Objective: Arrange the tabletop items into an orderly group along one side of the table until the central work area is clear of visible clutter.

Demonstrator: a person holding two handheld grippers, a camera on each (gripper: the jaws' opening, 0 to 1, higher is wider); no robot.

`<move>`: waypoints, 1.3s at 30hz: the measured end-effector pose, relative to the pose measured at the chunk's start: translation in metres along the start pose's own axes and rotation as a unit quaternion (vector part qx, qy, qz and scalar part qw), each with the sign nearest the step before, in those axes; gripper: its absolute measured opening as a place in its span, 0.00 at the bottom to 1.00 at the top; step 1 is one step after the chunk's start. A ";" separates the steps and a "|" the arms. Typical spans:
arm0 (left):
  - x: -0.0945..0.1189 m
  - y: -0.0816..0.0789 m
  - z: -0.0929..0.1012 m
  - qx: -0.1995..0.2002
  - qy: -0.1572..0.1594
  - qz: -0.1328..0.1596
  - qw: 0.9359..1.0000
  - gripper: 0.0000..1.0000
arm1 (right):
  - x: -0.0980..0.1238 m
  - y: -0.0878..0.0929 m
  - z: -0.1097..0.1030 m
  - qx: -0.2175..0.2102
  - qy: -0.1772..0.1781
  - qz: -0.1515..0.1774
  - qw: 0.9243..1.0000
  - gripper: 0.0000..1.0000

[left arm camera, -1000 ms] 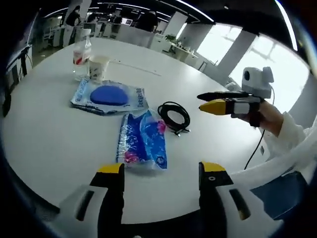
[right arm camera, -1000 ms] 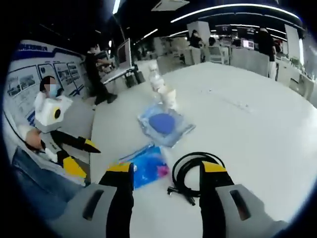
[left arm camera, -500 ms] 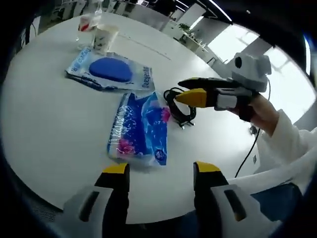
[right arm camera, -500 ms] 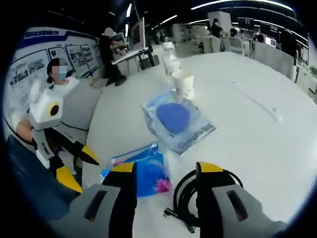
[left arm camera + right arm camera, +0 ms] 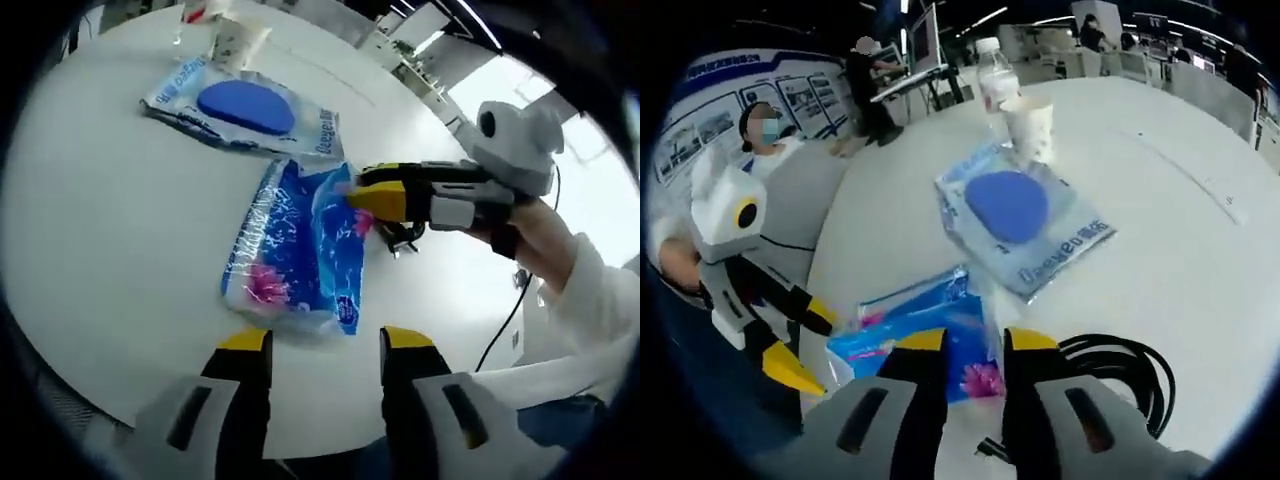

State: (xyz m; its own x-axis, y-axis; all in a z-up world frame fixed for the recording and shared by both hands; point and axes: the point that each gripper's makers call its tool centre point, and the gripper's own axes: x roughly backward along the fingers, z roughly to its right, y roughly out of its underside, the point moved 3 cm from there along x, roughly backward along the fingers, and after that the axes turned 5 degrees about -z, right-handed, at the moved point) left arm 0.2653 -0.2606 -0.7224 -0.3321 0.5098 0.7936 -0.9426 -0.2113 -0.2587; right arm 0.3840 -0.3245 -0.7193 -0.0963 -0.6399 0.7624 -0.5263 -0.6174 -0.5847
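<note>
Right gripper (image 5: pixel 973 345): jaws narrowed since before, nearly together over blue packet (image 5: pixel 930 335) edge; grip unclear.
Left gripper (image 5: pixel 320 345): jaws spread, packet (image 5: pixel 295 250) ahead.
Right gripper view: bottle (image 5: pixel 992 75), cup (image 5: pixel 1030 125), coiled cable (image 5: pixel 1120 375).

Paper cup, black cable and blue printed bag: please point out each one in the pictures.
paper cup (image 5: pixel 1028 125), right gripper view, its side wall
black cable (image 5: pixel 1127 375), right gripper view, the coil
blue printed bag (image 5: pixel 295 250), left gripper view, its middle

Bare white table (image 5: pixel 110 240) lies open to one side of the blue packet (image 5: pixel 300 250) in the left gripper view. On its other side the right gripper (image 5: pixel 355 190) and black cable (image 5: pixel 1120 365) crowd it; a second pouch (image 5: pixel 1025 215), cup (image 5: pixel 1028 128) and bottle (image 5: pixel 995 80) line the way beyond.
</note>
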 end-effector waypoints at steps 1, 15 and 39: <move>0.000 -0.001 -0.002 0.007 0.005 0.002 1.000 0.39 | 0.000 -0.002 -0.004 -0.013 -0.010 0.011 1.000 0.04; 0.020 0.003 -0.038 -0.001 -0.040 -0.002 0.999 0.04 | 0.009 0.010 -0.022 -0.101 -0.043 0.029 0.994 0.00; 0.044 -0.053 -0.024 -0.177 -0.080 0.072 0.978 0.00 | 0.054 0.021 -0.033 -0.188 0.002 0.103 0.977 0.00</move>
State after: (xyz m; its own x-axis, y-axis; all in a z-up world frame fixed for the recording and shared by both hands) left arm 0.2992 -0.2065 -0.6871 -0.4795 0.3523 0.8037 -0.8492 0.0445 -0.5261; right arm 0.3398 -0.3568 -0.6816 -0.2360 -0.7304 0.6410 -0.7679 -0.2640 -0.5836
